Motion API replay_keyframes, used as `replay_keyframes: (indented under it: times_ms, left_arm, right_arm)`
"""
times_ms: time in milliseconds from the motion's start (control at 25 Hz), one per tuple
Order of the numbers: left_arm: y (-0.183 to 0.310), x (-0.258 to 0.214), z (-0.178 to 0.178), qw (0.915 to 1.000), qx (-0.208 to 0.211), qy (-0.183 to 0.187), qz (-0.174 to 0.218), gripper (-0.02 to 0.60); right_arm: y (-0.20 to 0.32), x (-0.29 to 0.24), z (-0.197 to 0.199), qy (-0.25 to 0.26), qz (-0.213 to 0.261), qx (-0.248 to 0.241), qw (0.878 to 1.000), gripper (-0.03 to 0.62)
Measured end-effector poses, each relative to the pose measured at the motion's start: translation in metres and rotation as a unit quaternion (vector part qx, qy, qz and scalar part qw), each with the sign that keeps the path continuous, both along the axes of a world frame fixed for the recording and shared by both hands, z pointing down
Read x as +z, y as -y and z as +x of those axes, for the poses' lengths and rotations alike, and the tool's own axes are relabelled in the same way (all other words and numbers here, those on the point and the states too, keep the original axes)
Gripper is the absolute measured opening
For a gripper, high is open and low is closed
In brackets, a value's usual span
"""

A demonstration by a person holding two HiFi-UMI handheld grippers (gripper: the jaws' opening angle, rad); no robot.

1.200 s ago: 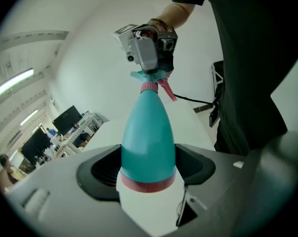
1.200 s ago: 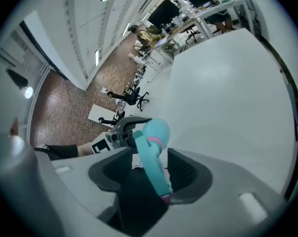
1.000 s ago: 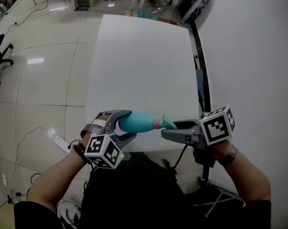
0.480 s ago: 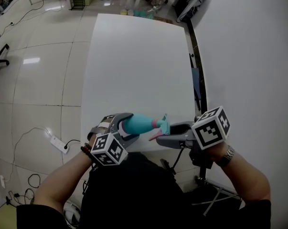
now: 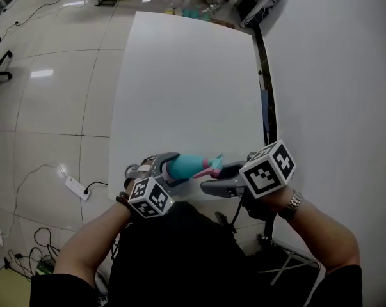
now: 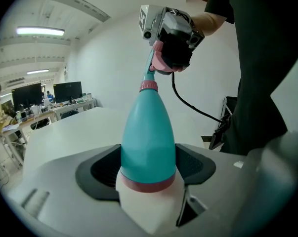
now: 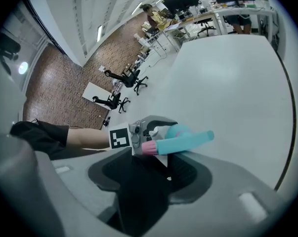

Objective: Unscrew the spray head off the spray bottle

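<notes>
Glossy floor tiles with a power strip on them surround a long white table, and all the work sits at that table's near edge, close against the person's body. The teal spray bottle is carried in the air there, lying roughly level between the two tools rather than standing on the tabletop, so each end can be reached from its own side. The left gripper is clamped on the wide lower body of the bottle, just above its pink band and white base, with the dark pads pressing either flank. That part is broad enough to be held against a twist, so this hand looks to be the anchor. The right gripper comes in from the opposite end and has its jaws closed on the spray head; the left gripper view shows the pink part of the head pinched between them. Between the two grips sits the ribbed pink collar, which appears seated on the neck, so the head reads as not yet off. Opposing holds like these suit turning one end against the other about the bottle's long axis. How far the thread has loosened cannot be told.
</notes>
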State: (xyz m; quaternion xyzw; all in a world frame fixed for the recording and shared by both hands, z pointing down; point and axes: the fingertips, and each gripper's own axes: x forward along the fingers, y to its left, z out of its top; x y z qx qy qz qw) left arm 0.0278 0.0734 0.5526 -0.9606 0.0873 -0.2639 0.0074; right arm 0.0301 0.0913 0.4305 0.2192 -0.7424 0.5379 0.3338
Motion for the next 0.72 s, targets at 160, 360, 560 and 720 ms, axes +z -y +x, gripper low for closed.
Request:
replay_keyframes:
  times_ms: [160, 360, 560, 720]
  left_arm:
    - [0.001, 0.002, -0.001, 1.0000, -0.001, 0.000, 0.001, 0.368]
    - [-0.005, 0.008, -0.014, 0.9999, 0.003, 0.014, 0.009, 0.370]
    - [-0.005, 0.018, -0.024, 0.9993, 0.004, 0.036, 0.008, 0.367]
    - [-0.005, 0.023, -0.028, 0.9990, 0.005, 0.045, 0.003, 0.368]
  right_arm:
    - [0.000, 0.002, -0.007, 0.002, -0.006, -0.014, 1.000, 0.210]
    - [-0.011, 0.003, -0.026, 0.009, -0.004, -0.033, 0.999, 0.210]
    - [-0.014, 0.001, -0.033, 0.013, 0.000, -0.036, 0.999, 0.210]
    - [-0.015, 0.000, -0.035, 0.015, 0.003, -0.033, 0.999, 0.210]
